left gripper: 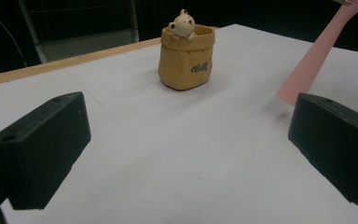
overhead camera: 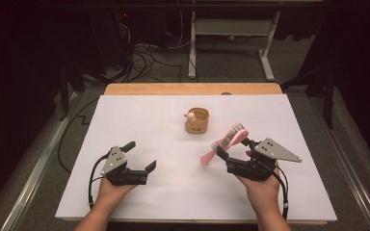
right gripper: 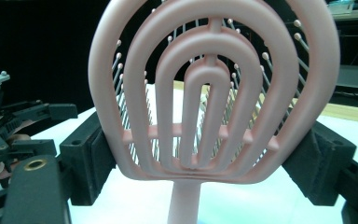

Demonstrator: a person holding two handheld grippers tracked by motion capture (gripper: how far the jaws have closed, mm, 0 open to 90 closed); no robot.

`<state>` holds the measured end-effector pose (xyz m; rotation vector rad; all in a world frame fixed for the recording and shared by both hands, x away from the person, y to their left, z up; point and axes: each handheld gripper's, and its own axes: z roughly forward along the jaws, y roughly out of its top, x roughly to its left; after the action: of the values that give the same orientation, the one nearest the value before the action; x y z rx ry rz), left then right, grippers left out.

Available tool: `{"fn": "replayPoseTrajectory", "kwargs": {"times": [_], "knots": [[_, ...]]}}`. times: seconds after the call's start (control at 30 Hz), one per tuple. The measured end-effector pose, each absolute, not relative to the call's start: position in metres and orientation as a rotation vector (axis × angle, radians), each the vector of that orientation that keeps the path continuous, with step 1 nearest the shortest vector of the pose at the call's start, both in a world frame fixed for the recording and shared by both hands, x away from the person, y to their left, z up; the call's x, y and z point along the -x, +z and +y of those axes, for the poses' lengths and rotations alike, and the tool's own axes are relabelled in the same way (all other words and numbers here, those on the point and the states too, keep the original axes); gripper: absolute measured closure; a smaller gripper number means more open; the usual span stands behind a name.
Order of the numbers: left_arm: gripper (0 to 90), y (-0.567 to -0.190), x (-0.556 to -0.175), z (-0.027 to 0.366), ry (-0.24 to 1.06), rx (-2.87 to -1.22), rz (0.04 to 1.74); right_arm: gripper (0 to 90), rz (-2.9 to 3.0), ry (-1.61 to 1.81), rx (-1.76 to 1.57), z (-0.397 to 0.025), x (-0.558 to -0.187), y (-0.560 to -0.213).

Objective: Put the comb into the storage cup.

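On the left, your left gripper [overhead camera: 141,156] hung just above the white counter [overhead camera: 173,192] with its blocky black fingers [left gripper: 42,149] spread wide and nothing between them, well apart from everything else. Further along, near the middle of the counter toward its far edge, stood the small tan pot [overhead camera: 197,121], shaped like a crumpled paper bag with a glazed, ceramic look, a pale little bear figure [left gripper: 182,24] peeking over its rim. To the right, your right gripper [overhead camera: 235,150] had its fingers [right gripper: 91,156] closed on the head of the pink hairbrush [overhead camera: 224,142], lifted clear of the counter: smooth matte plastic, an oval vented back of nested arches, thin ball-tipped bristles, a slim tapering handle pointing down and to your left. By my judgement the pickup was done; the brush still had to be carried to the pot, probably dropped in handle first.
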<state>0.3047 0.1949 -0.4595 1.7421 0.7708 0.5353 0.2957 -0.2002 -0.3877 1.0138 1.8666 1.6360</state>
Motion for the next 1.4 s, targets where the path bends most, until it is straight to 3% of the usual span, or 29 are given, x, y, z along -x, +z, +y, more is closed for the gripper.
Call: {"fn": "replayPoseTrajectory", "kwargs": {"times": [0.7,1.4], "knots": [[0.0,-0.46,-0.306,0.197,0.536,-1.731,0.776,20.3,1.775,1.622,-1.088,-0.234,-0.299,-0.385],[0.0,-0.462,-0.306,0.197,0.53,-1.746,0.768,20.3,1.759,1.607,-1.093,-0.233,-0.306,-0.383]]}}
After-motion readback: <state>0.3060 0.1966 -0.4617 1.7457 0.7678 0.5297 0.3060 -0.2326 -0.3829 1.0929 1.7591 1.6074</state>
